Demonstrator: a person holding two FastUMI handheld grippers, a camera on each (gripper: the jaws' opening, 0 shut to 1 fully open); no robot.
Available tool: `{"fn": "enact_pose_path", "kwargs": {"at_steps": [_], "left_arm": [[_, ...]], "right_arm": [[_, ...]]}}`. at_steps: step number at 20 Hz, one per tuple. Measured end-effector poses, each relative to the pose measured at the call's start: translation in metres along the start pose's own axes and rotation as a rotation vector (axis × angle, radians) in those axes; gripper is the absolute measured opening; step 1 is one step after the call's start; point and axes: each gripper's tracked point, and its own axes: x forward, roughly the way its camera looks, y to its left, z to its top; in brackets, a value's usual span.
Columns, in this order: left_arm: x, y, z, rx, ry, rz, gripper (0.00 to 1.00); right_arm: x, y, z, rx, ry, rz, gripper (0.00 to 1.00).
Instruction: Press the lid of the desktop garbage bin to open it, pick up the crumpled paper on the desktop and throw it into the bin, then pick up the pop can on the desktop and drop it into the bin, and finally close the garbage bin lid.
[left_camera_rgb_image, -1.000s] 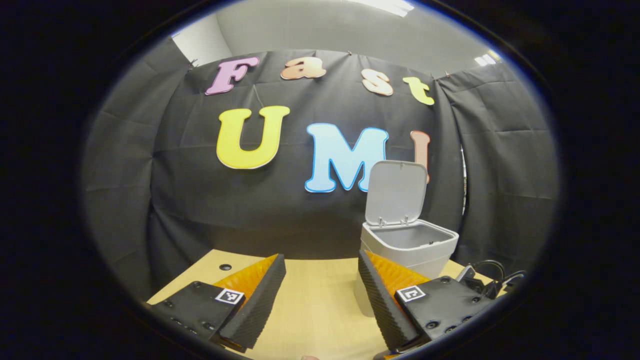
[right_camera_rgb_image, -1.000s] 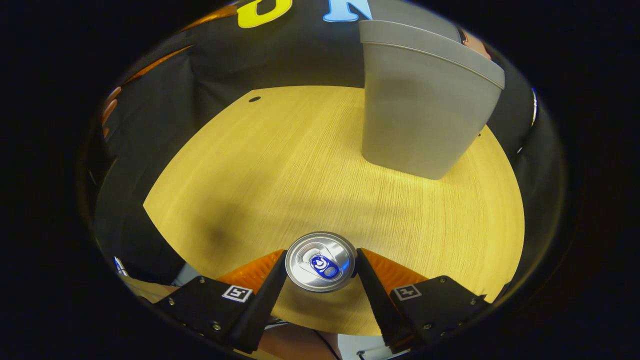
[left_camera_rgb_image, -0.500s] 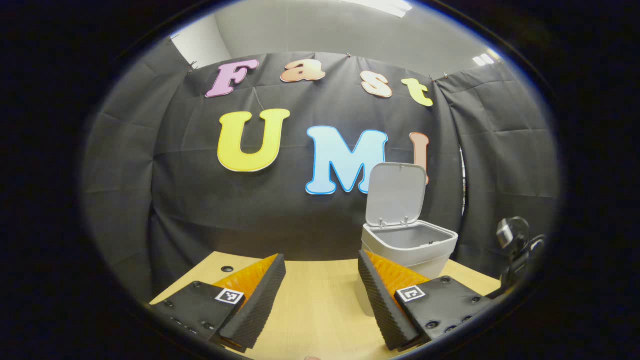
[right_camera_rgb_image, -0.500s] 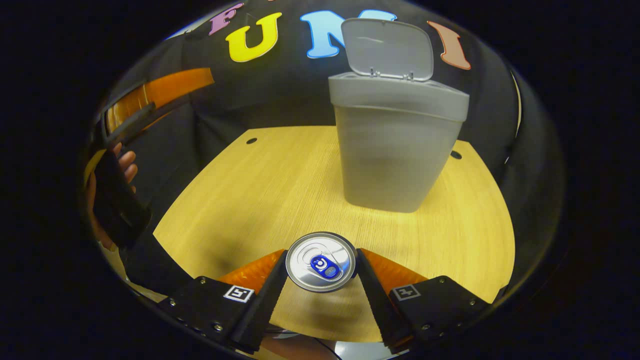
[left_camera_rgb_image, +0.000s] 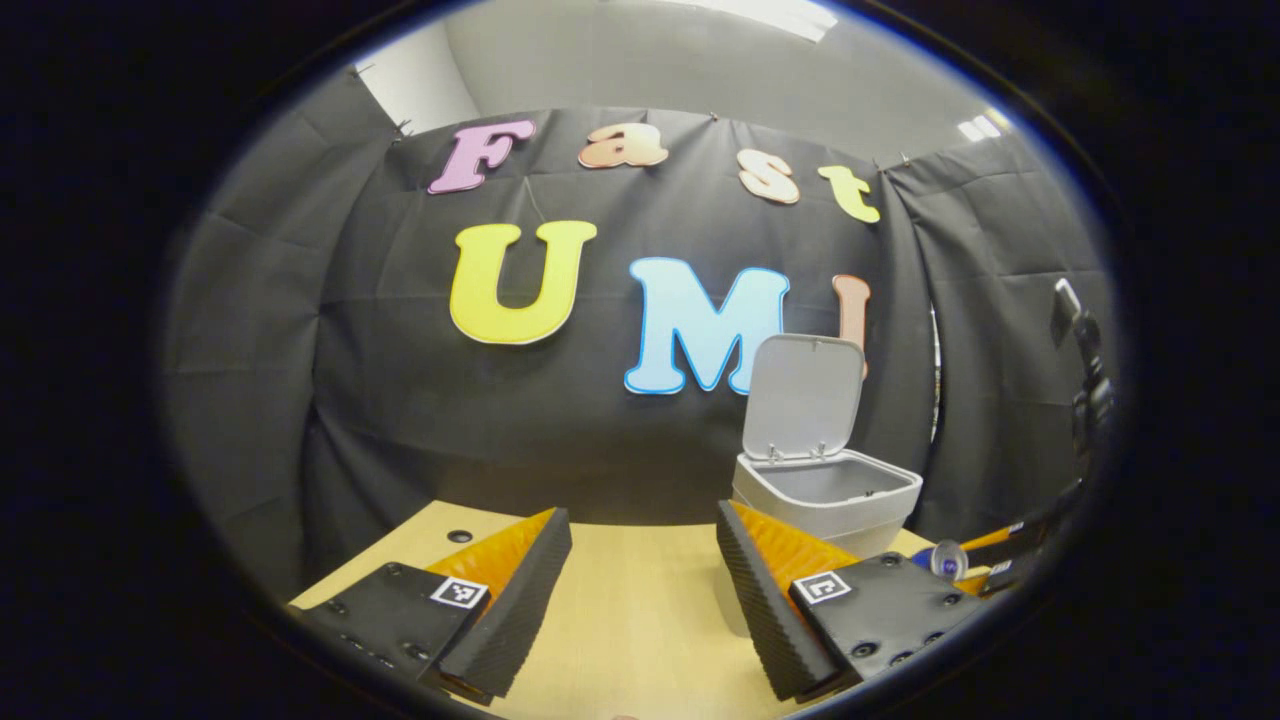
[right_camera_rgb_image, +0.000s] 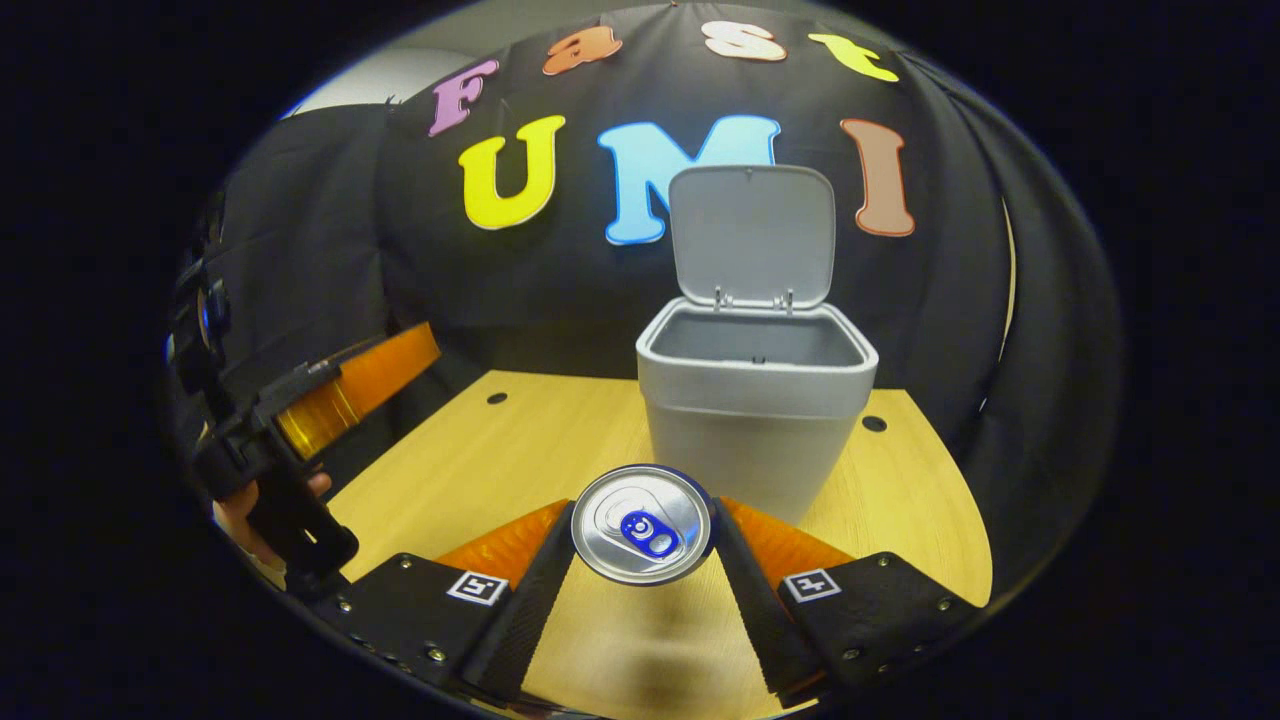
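A: Nearest in the right gripper view, what does the right gripper (right_camera_rgb_image: 642, 545) hold?

B: A silver aluminium pop can with a blue pull tab (right_camera_rgb_image: 642, 524), seen end-on, top toward the camera. Both fingers (right_camera_rgb_image: 525, 590) press against its sides, pinching it above the light wooden desktop (right_camera_rgb_image: 480, 465).

A: And beyond the can?

B: The grey plastic desktop garbage bin (right_camera_rgb_image: 755, 420) stands just behind it on the desktop, its hinged grey lid (right_camera_rgb_image: 752, 235) tipped up and back, the mouth uncovered. The can sits lower than the rim. No crumpled paper lies on the desktop; what is inside the bin cannot be made out.

A: Where is the left gripper (left_camera_rgb_image: 640, 580)?

B: Off to one side, held in a hand (right_camera_rgb_image: 262, 520) in the right gripper view. In its own view its fingers are spread with nothing between them, above the desktop; the bin (left_camera_rgb_image: 825, 495) stands farther off, and a can end (left_camera_rgb_image: 947, 558) shows at the edge.

A: What could go wrong from here?

B: Judged from the layout: the can is below the rim, so a forward move without lift would likely strike the bin wall and push the light bin back. The grip is on a smooth round wall, so the can may slip or roll out between the fingers. Releasing short of the mouth would bounce it off the rim. Knocking the raised lid could drop it shut early.
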Motion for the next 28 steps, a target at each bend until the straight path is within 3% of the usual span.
{"fn": "enact_pose_path", "kwargs": {"at_steps": [5,12,28], "left_arm": [[0.002,-0.002,0.000,-0.005,-0.007,-0.005,0.95],[0.007,-0.007,-0.003,-0.002,-0.004,-0.026,0.96],[0.006,-0.002,-0.015,-0.005,0.027,-0.015,0.95]], "right_arm": [[-0.005,-0.006,0.059,-0.013,-0.197,-0.016,0.84],[0.008,-0.022,0.117,-0.074,-0.359,-0.075,0.84],[0.084,-0.043,0.107,-0.063,-0.234,-0.134,0.86]]}}
